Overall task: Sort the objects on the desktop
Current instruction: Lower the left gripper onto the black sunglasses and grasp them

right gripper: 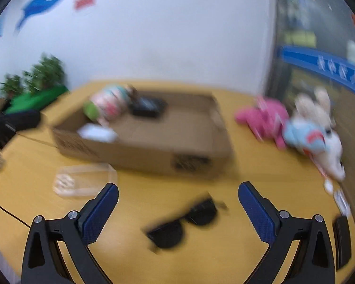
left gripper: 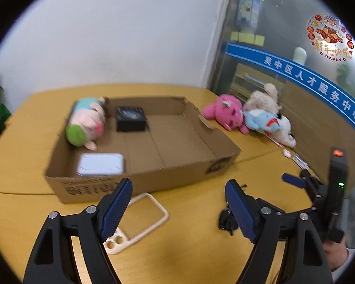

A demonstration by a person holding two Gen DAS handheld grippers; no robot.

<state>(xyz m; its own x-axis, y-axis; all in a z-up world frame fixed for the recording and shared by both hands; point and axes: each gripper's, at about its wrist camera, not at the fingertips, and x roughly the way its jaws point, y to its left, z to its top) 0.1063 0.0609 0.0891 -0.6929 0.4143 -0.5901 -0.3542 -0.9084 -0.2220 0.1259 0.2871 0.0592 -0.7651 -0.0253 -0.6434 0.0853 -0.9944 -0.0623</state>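
One yellow table (left gripper: 189, 248) meets white wall (left gripper: 118, 35).

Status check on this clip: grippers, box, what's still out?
Left gripper, right gripper open, empty. Sunglasses between right fingers, untouched. Cardboard box part-filled. Phone case, three plush toys still out.

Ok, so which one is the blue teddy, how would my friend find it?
Start at the big cardboard box in the middle of the yellow table. Look past its right end to the pile of soft toys by the glass wall. The blue plush toy lies between the pink one and the cream one; it alone is pale blue with red markings.
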